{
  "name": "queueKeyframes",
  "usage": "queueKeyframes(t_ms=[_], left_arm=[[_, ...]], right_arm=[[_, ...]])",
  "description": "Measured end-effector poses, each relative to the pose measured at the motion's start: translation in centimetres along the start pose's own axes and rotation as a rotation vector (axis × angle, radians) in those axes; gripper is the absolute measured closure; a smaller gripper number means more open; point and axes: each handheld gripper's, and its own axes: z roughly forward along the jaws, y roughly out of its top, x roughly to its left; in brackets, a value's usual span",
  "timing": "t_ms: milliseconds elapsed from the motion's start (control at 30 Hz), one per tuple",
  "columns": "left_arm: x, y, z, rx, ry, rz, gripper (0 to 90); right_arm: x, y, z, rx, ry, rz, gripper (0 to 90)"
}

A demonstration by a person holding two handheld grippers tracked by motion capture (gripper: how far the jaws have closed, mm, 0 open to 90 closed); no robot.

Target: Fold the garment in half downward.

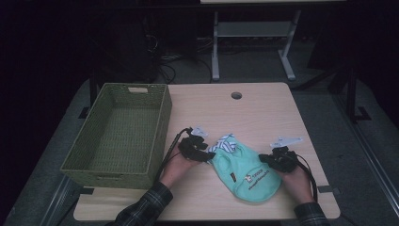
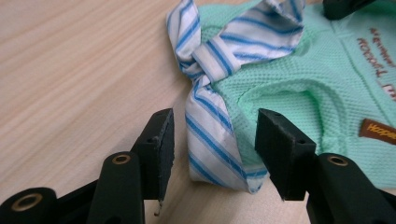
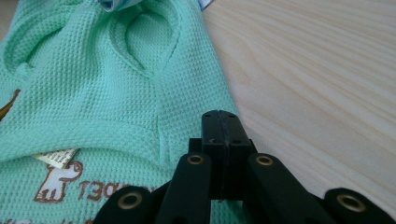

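A: Quick one. Small mint shirt (image 1: 247, 175) lies flat on the table (image 1: 263, 108), front middle, between the two hands. Left gripper (image 2: 214, 154) is released, jaws apart with the striped collar (image 2: 210, 135) between them, pads not pressing on it.

B: Right gripper (image 3: 223, 135)?

A: Clenched at the shirt's edge; can't tell whether any fabric is pinched.

B: Risks?

A: If the left closes now, it probably catches only the loose collar flap, so the shirt could twist or bunch instead of lifting evenly. The right may slide off the hem when pulled.

B: Anything in the way?

A: Green basket (image 1: 120, 136) stands just beside the left hand, near wall close. Cable hole (image 1: 236, 95) is well apart.
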Motion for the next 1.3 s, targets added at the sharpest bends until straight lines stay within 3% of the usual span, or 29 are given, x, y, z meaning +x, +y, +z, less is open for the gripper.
queueKeyframes(t_ms=[33, 167, 300, 467, 600, 767, 933, 1167, 1300], left_arm=[[-0.1, 0.0, 0.3, -0.003, 0.002, -0.007, 47.0], [-0.1, -0.2, 0.9, 0.041, 0.032, 0.049, 47.9], [-0.2, -0.3, 0.9, 0.045, 0.038, 0.065, 50.0], [-0.5, -0.4, 0.9, 0.04, 0.05, 0.105, 62.8], [-0.5, -0.4, 0.9, 0.041, 0.036, 0.114, 72.2], [-0.7, -0.4, 1.0, 0.037, 0.029, 0.114, 77.6], [-0.6, -0.4, 1.0, 0.037, 0.024, 0.112, 79.0], [-0.5, -0.4, 0.9, 0.038, 0.016, 0.092, 81.0], [-0.4, -0.4, 1.0, 0.027, 0.018, 0.081, 81.5]], right_arm=[[0.0, 0.0, 0.0, 0.0, -0.001, 0.0, 89.9], [0.0, 0.0, 0.0, 0.0, -0.003, -0.001, 89.9], [0.0, 0.0, 0.0, -0.001, -0.003, -0.003, 89.9], [0.3, 0.1, -0.3, 0.006, -0.005, -0.008, 89.8], [1.0, 0.6, -1.1, -0.04, 0.023, -0.005, 89.8], [2.6, 1.5, -1.1, -0.064, 0.083, -0.02, 89.8], [4.1, 2.2, 0.0, -0.06, 0.126, -0.047, 89.8], [5.1, 2.6, 1.9, -0.016, 0.148, -0.067, 89.8], [5.3, 2.5, 2.8, 0.023, 0.137, -0.089, 89.9]])
